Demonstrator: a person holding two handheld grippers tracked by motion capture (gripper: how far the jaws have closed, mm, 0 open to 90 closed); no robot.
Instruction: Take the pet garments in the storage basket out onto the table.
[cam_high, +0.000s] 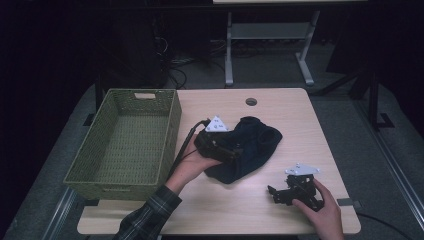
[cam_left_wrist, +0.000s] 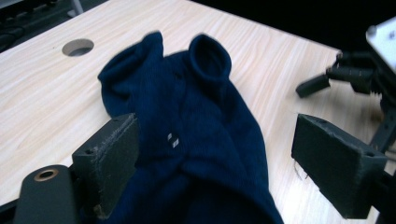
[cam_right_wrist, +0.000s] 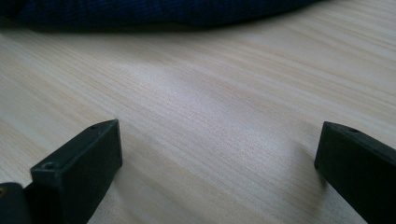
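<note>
At the left of the high view, a green woven basket (cam_high: 125, 142) stands on the left part of the light wooden table (cam_high: 300, 130), with a cut-out handle in its far wall; its inside holds nothing that can be made out. Just to its right, a forearm in a plaid sleeve (cam_high: 147, 215) reaches up from the bottom edge, and the left hand (cam_high: 192, 162) holds the left gripper (cam_high: 235, 150), whose black cable runs along the basket's right wall and whose grey three-cornered plate sits on top. This gripper's tips rest at the near-left edge of a dark navy garment (cam_high: 250, 147) that lies crumpled near the middle of the table, just this side of a round cable hole (cam_high: 251, 101).

In the left gripper view, the left gripper (cam_left_wrist: 219, 158) has its jaws spread wide, one over the cloth's left part and the other over bare wood to the right; the navy garment (cam_left_wrist: 187, 135) lies between and under them, not pinched, a small pale mark on its knit and two rolled openings at its far end.

Farther right in the high view, the right hand (cam_high: 322, 205) holds the right gripper (cam_high: 274, 192) low over bare table near the front edge, apart from the garment. In the right gripper view, the right gripper (cam_right_wrist: 219, 154) is also spread wide with only wood grain between the jaws, and the garment's edge (cam_right_wrist: 154, 11) lies beyond them.
</note>
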